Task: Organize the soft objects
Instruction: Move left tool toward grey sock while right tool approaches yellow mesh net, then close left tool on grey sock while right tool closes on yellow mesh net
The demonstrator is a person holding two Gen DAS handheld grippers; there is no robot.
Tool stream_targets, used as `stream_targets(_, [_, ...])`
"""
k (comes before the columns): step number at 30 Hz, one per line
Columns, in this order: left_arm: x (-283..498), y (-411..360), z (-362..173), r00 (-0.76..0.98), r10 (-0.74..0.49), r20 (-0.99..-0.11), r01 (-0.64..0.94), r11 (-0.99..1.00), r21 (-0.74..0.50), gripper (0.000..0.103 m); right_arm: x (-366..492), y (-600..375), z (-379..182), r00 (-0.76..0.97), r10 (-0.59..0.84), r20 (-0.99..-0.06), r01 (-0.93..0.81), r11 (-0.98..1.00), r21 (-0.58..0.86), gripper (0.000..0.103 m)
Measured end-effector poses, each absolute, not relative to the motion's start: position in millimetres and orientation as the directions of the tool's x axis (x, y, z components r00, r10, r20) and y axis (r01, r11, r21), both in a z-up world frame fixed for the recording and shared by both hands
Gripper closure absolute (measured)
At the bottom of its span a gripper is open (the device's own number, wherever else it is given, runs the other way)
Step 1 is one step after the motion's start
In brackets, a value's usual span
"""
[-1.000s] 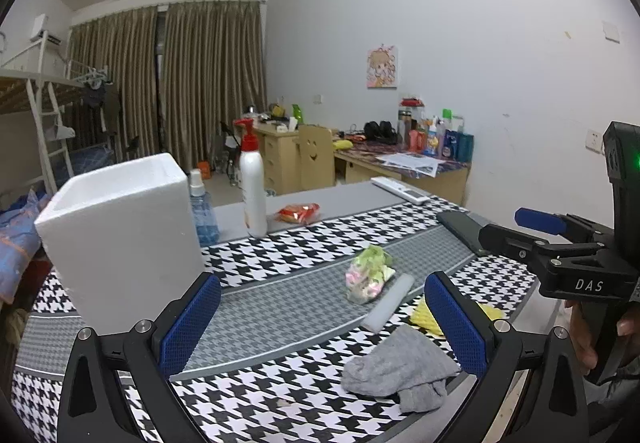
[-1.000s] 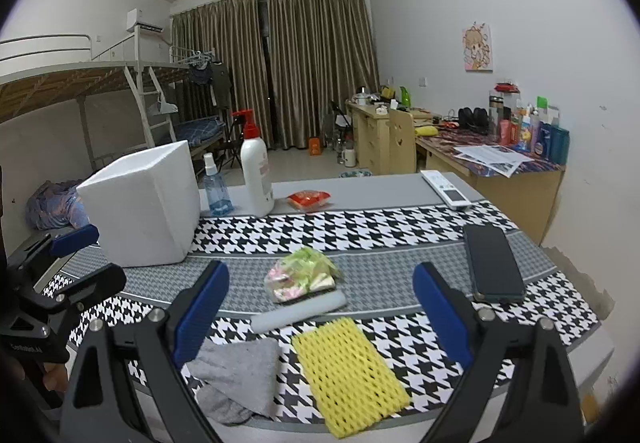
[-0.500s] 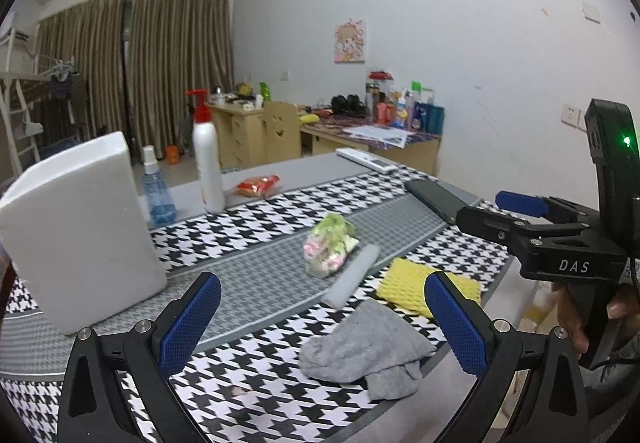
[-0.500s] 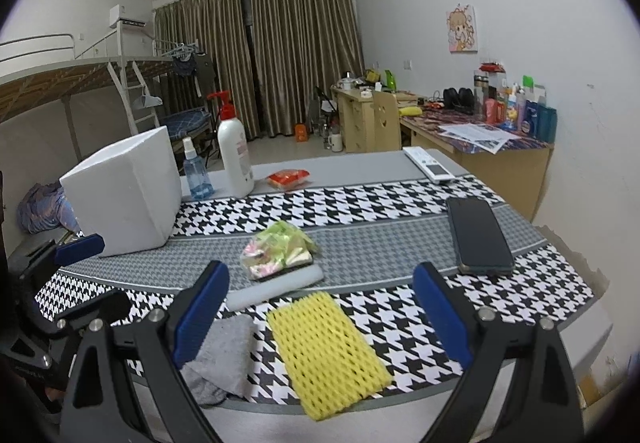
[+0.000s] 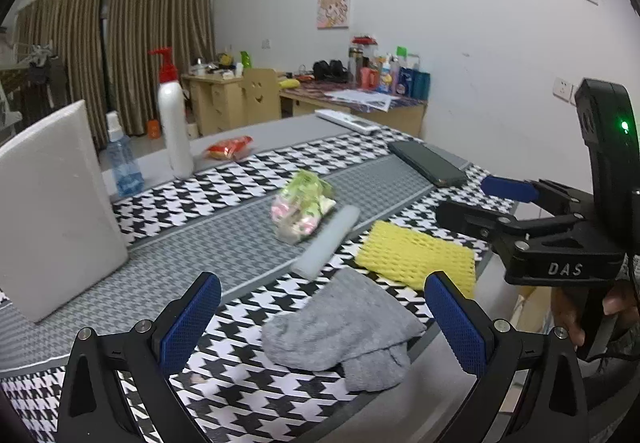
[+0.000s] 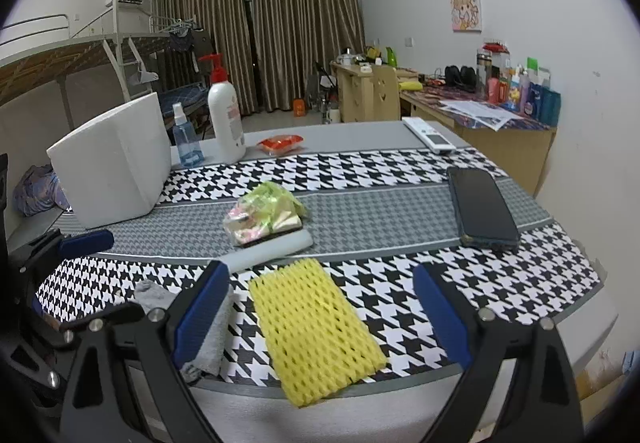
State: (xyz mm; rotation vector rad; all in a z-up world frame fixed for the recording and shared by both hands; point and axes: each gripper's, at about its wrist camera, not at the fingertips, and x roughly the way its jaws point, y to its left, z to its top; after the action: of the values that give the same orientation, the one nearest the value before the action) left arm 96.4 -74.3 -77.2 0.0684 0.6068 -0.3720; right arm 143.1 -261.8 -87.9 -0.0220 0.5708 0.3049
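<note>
A crumpled grey sock (image 5: pixel 344 331) lies near the table's front edge, between the fingers of my open, empty left gripper (image 5: pixel 324 327). In the right wrist view the sock (image 6: pixel 212 335) is partly hidden behind my left finger. A yellow foam net (image 6: pixel 316 327) lies flat between the fingers of my open, empty right gripper (image 6: pixel 324 319); it also shows in the left wrist view (image 5: pixel 416 255). A grey foam tube (image 6: pixel 268 249) and a crinkled green-pink bag (image 6: pixel 266 213) lie behind it. My right gripper (image 5: pixel 504 199) shows at the right of the left wrist view.
A white foam box (image 6: pixel 116 163) stands at the left. A white pump bottle (image 6: pixel 226 117), a blue spray bottle (image 6: pixel 184 141), a red snack packet (image 6: pixel 280 143), a remote (image 6: pixel 430 135) and a black phone (image 6: pixel 480 207) lie on the houndstooth table (image 6: pixel 400 167).
Both grippers have moved forward and lower toward the table. The sock now sits between the left fingers and the yellow net between the right fingers. Both stay open.
</note>
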Motion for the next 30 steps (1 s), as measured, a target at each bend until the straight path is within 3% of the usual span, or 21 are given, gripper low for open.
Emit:
stream_targets(22, [117,-89,-104,0.686,-0.283,-0.67,0.352,0.935,-0.035,0.001,151,-271,-110,0.76,0.266,-0.593,-0.289,0.956,0.058,0.007])
stream_targets(30, [125,-93,-119,0.645,-0.242,-0.725,0.337,0.941,-0.014,0.015,152,-273,-111,0.757,0.268,-0.595,-0.289,0.955,0.063,0.007])
